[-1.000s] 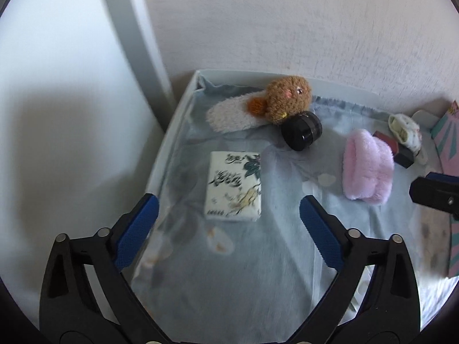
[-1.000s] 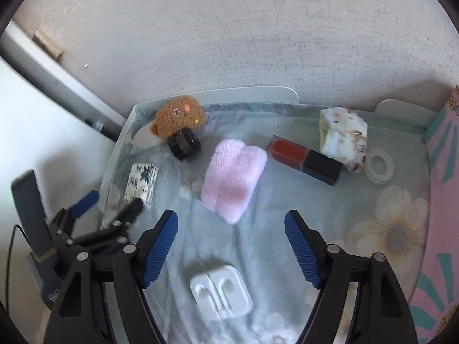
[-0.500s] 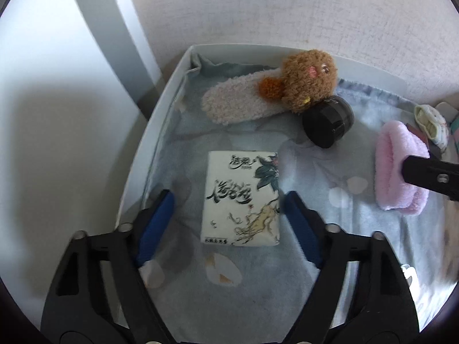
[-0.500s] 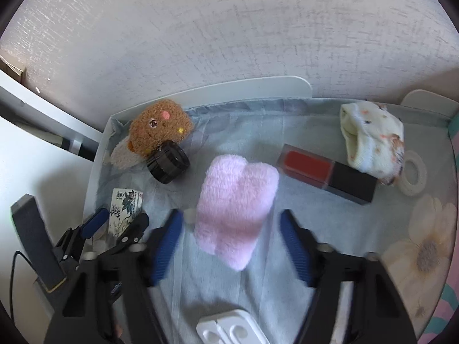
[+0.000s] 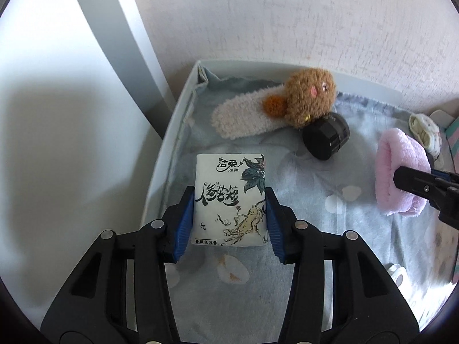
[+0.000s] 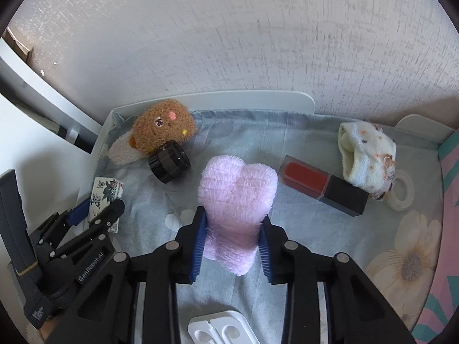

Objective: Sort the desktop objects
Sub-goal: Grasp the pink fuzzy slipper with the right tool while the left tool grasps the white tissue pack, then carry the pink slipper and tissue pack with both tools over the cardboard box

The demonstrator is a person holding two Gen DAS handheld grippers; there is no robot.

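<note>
Pale textured wall backs a cloth-lined tray (image 5: 183, 132). At its nine o'clock side the left gripper (image 5: 229, 223) has just closed onto the tissue pack (image 5: 229, 197), pads pressing its sides. Toward three o'clock the right gripper (image 6: 232, 242) has likewise clamped the pink fluffy cloth (image 6: 238, 195). Both look ready to lift, though neither seems raised yet.

Black plastic grippers (image 5: 229, 223), ribbed blue fingers (image 5: 185, 226), apparently silver screws.

Tongs (image 5: 229, 223) clamping tissue pack (image 5: 229, 200) — tray (image 5: 172, 143)
</note>
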